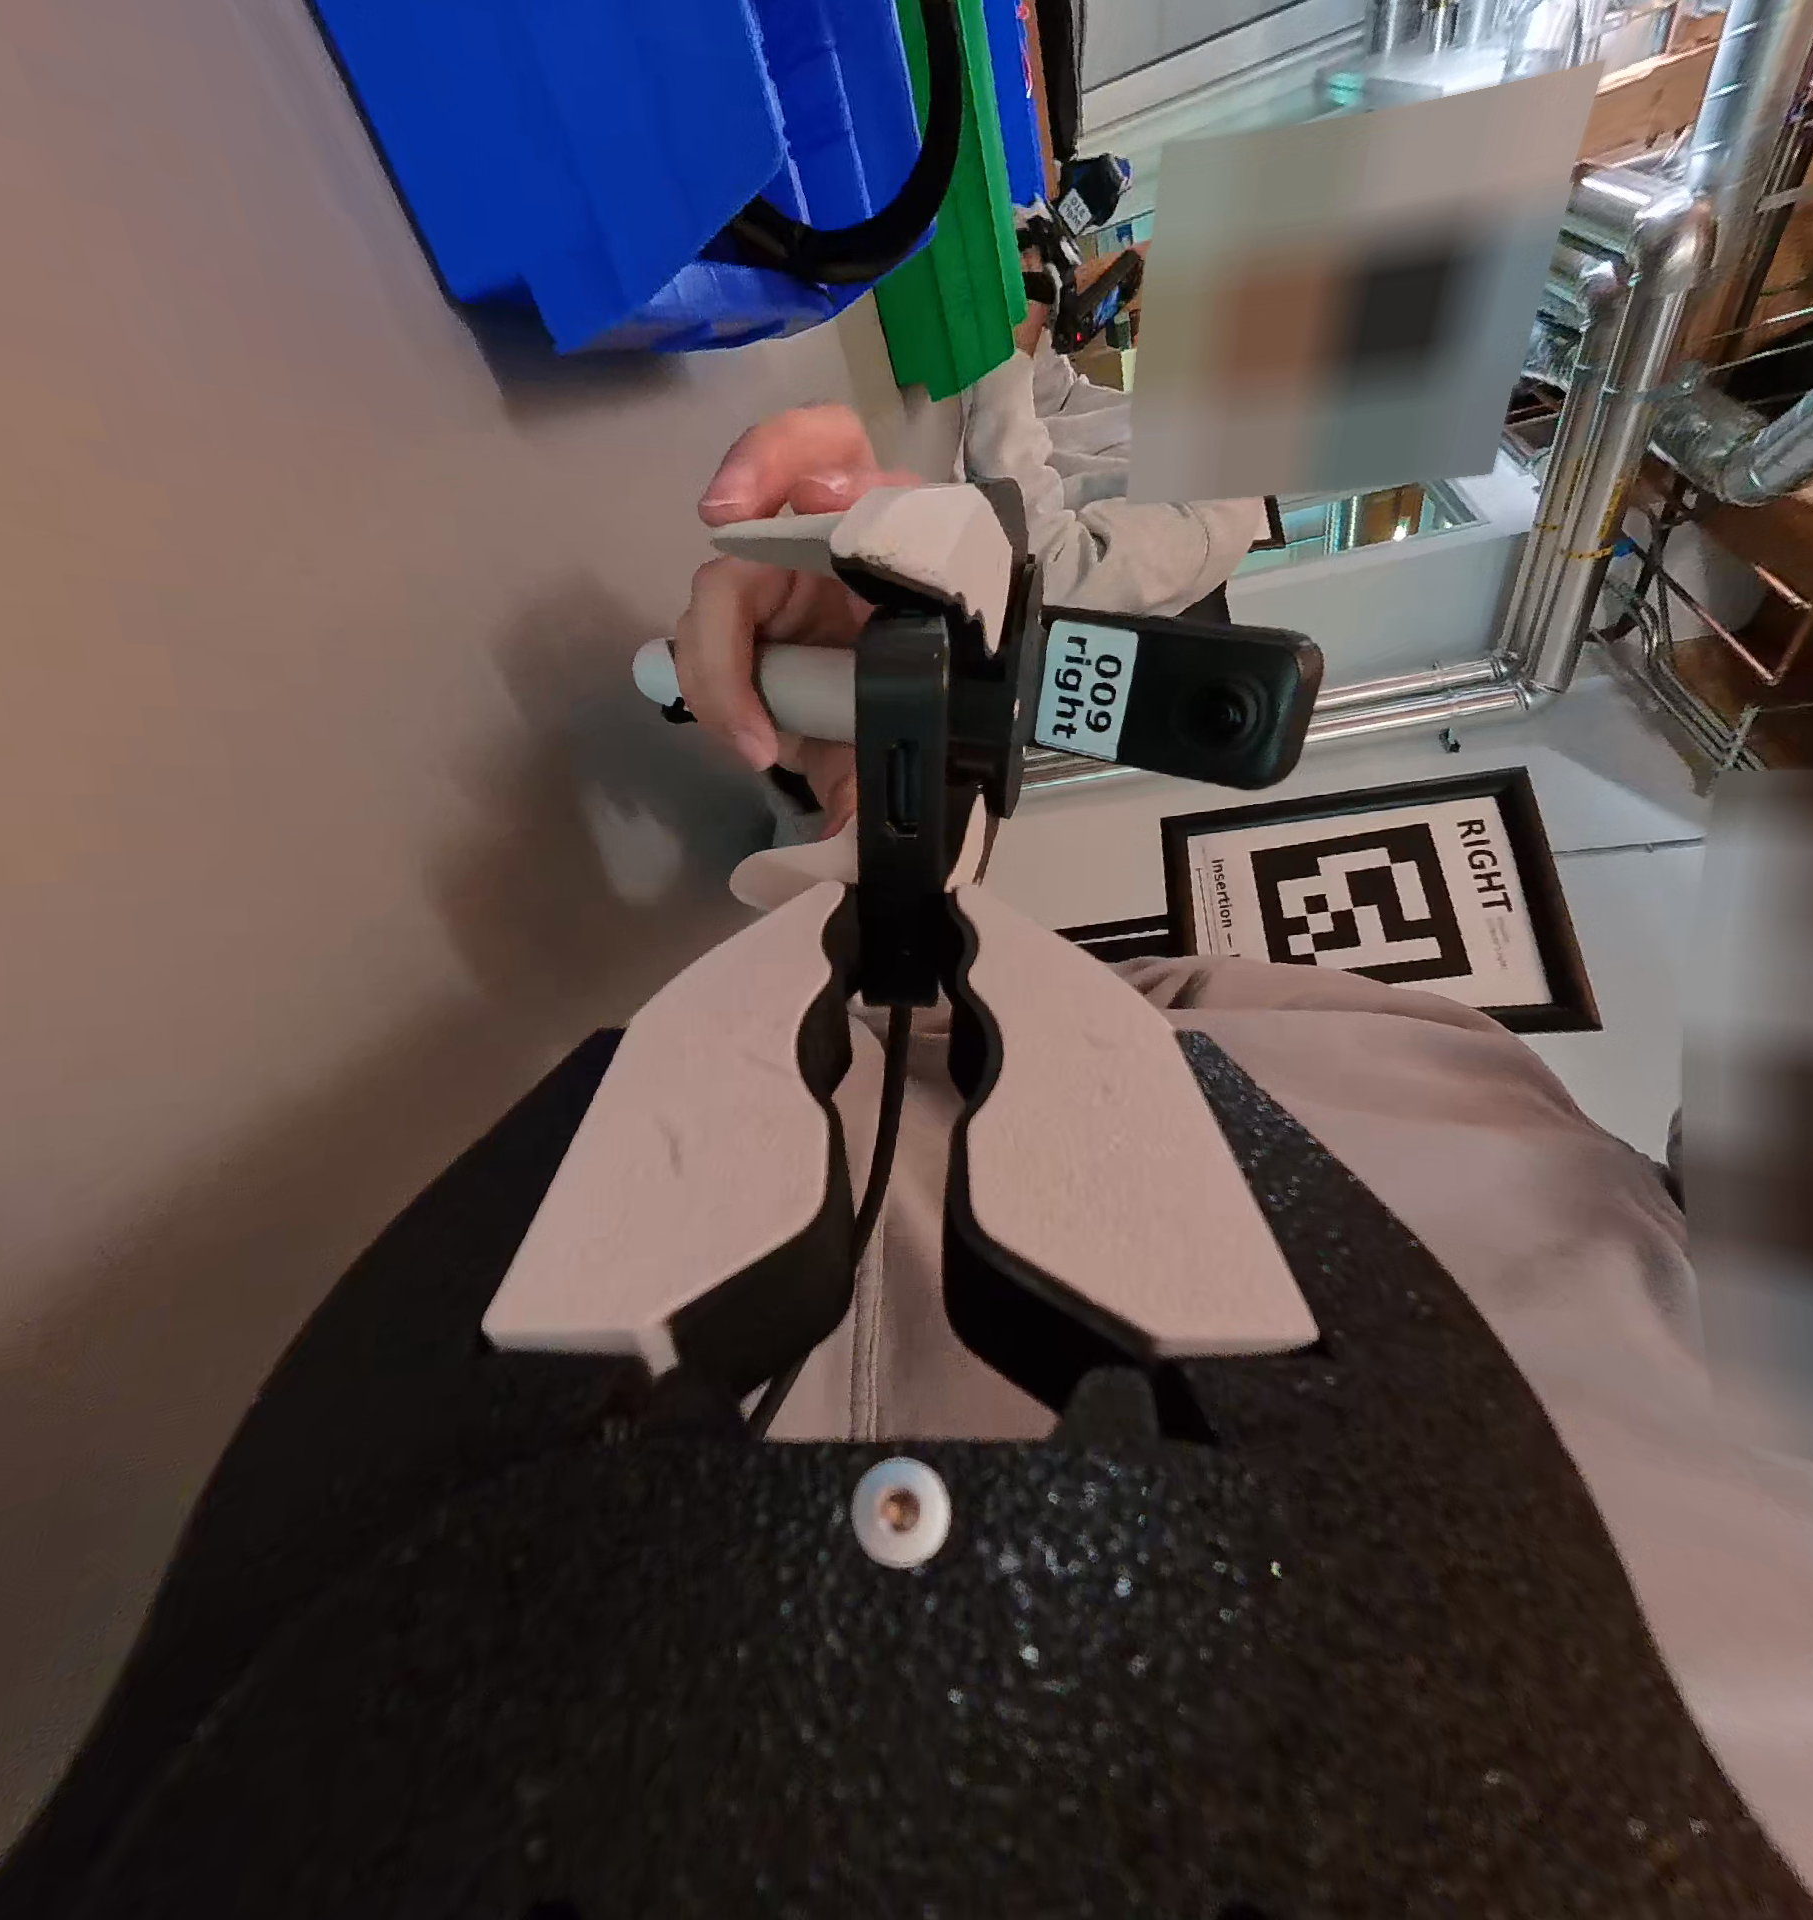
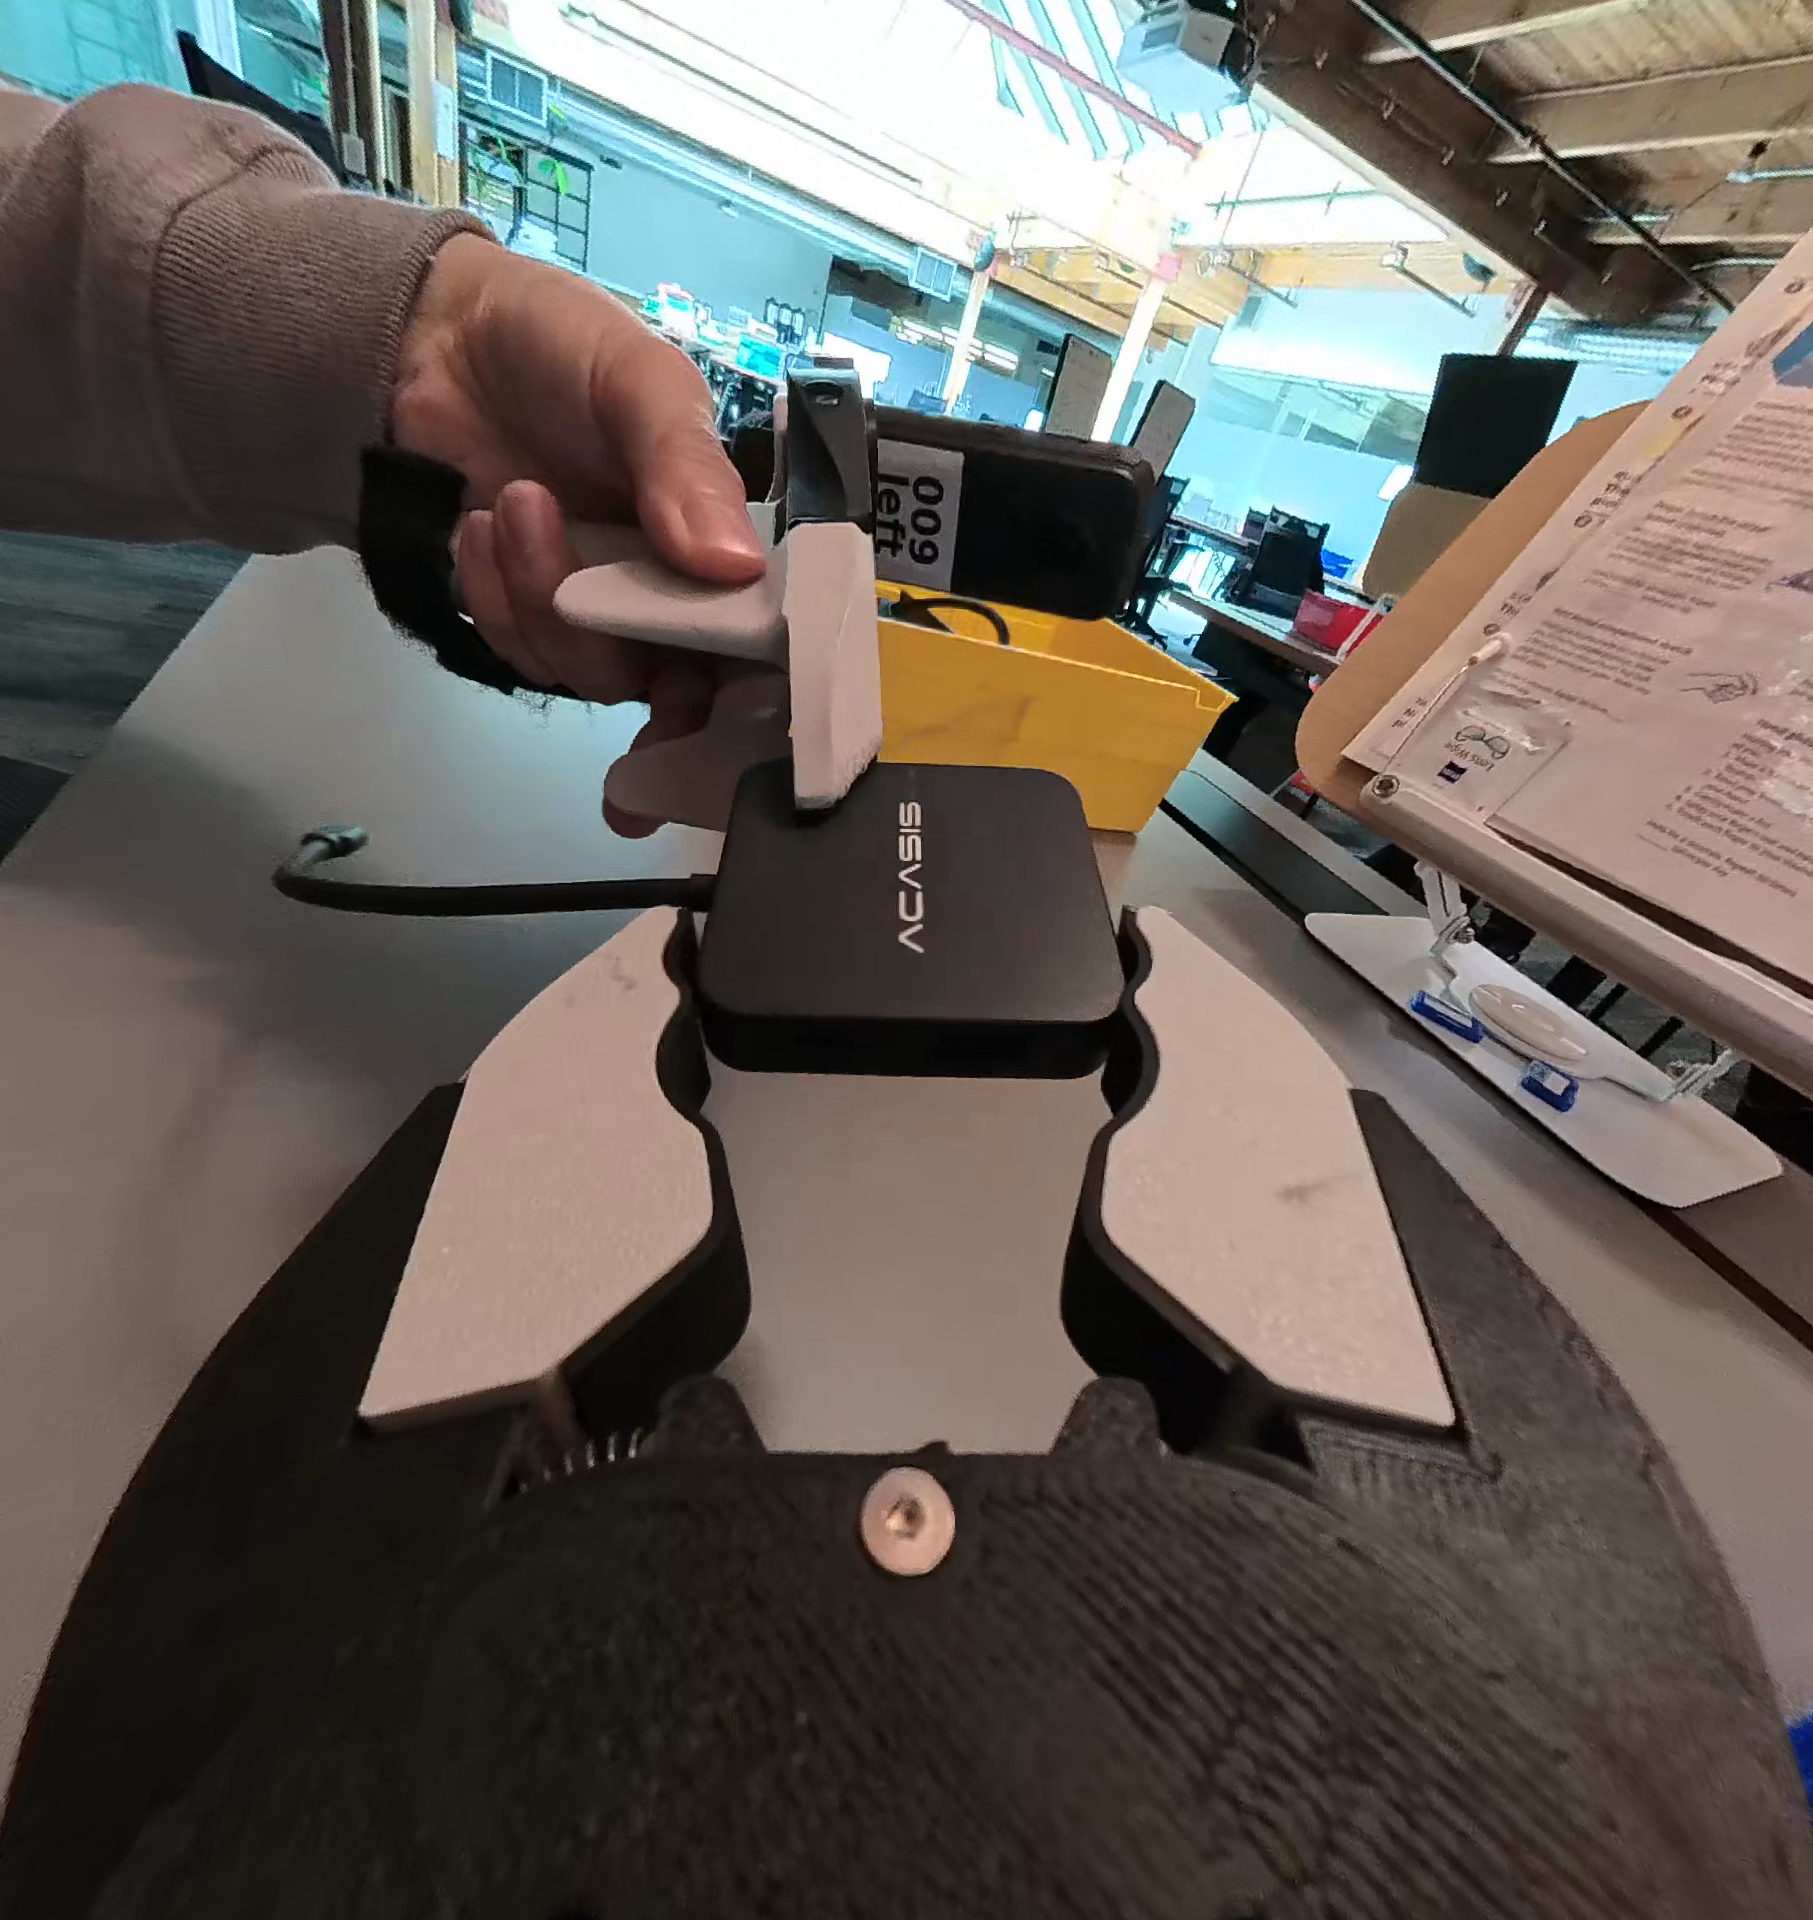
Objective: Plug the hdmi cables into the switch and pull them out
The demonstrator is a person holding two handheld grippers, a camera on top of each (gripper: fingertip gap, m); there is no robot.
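Observation:
The black switch (image 2: 912, 904) is a flat square box held just above the grey table (image 2: 206, 1039). My right gripper (image 2: 912, 966) is shut on it, one finger on each side of its near end. My left gripper (image 2: 767, 800) comes in from above and is shut on its far left corner. In the left wrist view the switch (image 1: 902, 727) is edge-on with an empty port facing me, between my left gripper (image 1: 900, 935) and the right gripper (image 1: 881, 717) opposite. A thin black cable (image 2: 466, 894) runs left from the switch, its end lying free on the table.
A yellow bin (image 2: 1047, 707) with a black cable in it stands behind the switch. A tilted board with paper sheets (image 2: 1608, 675) stands at the right. Blue and green bins (image 1: 621, 156) and a framed marker card (image 1: 1380, 904) show in the left wrist view.

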